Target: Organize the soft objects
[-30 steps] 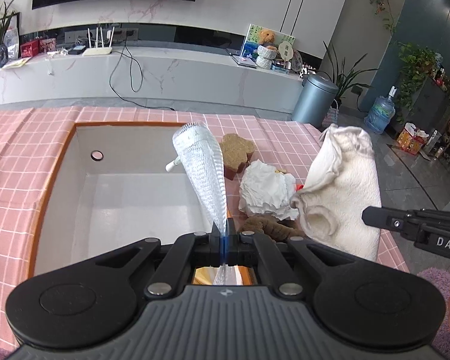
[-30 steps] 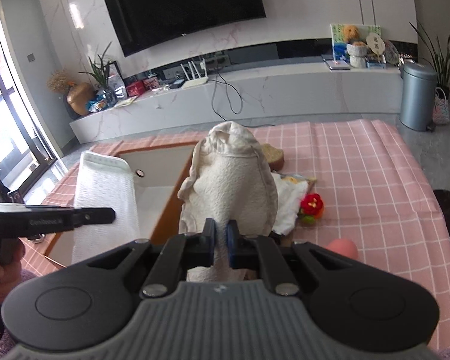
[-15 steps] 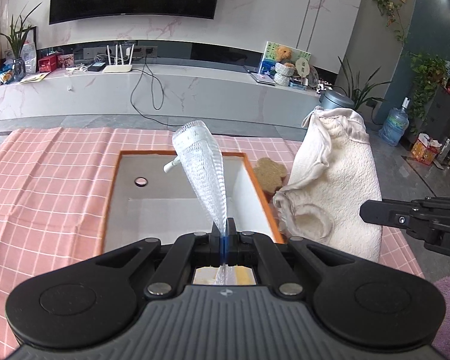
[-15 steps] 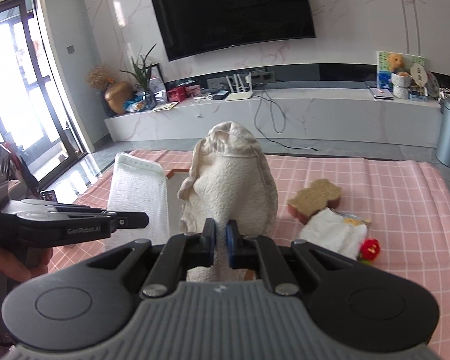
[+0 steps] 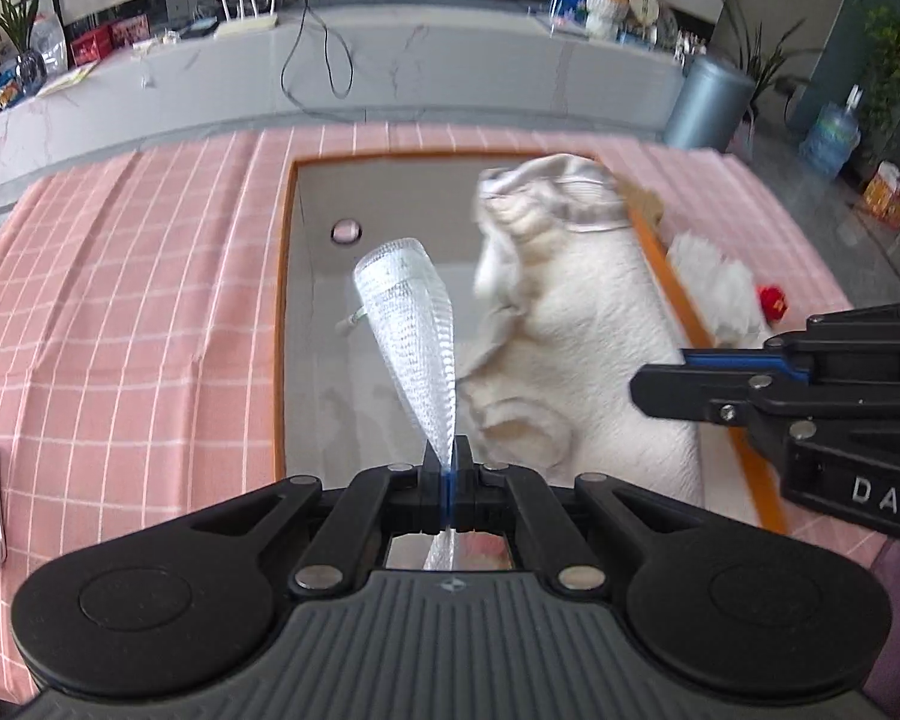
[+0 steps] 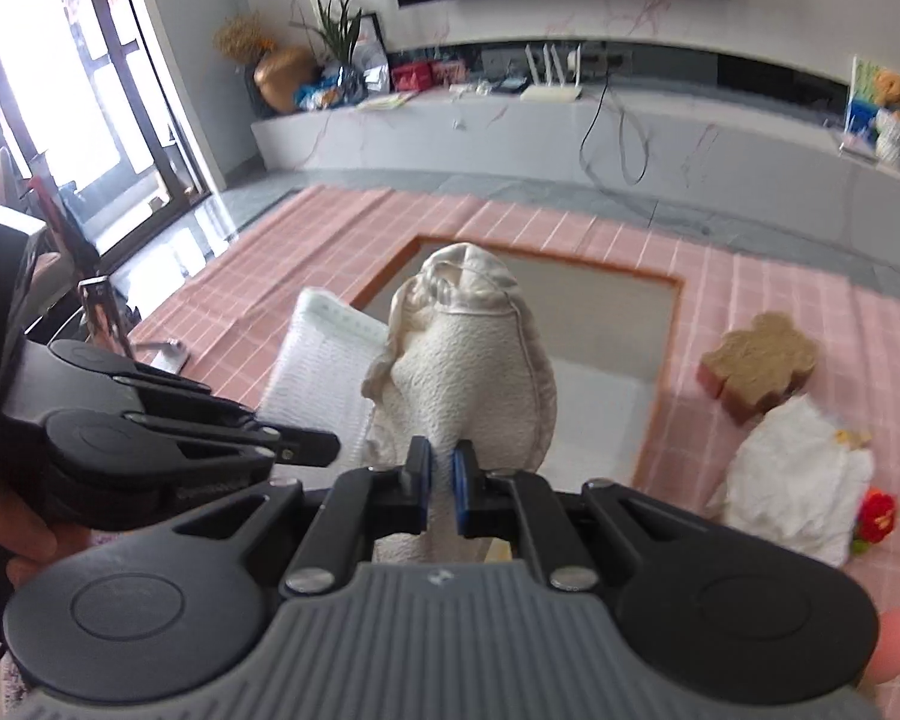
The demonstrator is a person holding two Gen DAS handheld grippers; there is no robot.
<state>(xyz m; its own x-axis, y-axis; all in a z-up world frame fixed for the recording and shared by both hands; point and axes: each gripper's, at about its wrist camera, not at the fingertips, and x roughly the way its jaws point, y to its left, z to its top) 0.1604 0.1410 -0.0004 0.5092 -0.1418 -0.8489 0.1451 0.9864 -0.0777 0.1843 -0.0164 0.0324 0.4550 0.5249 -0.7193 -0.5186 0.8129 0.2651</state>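
Observation:
My left gripper (image 5: 448, 468) is shut on a white waffle-weave cloth (image 5: 414, 330), held above the white bin (image 5: 324, 204) with an orange rim. The cloth also shows in the right wrist view (image 6: 324, 372). My right gripper (image 6: 441, 474) is shut on a cream fluffy towel (image 6: 480, 372), held over the bin's right side; the towel also shows in the left wrist view (image 5: 582, 324). The right gripper body (image 5: 810, 396) is at the right of the left wrist view, and the left gripper body (image 6: 150, 438) is at the left of the right wrist view.
On the pink checked tablecloth (image 5: 120, 300) right of the bin lie a brown bear-shaped sponge (image 6: 762, 366), a white crumpled cloth (image 6: 804, 480) and a small red toy (image 6: 876, 516). A phone on a stand (image 6: 105, 318) is at the left.
Both grippers moved forward and tilted down over the bin, carrying their cloths. The cream towel now hangs over the bin's right part.

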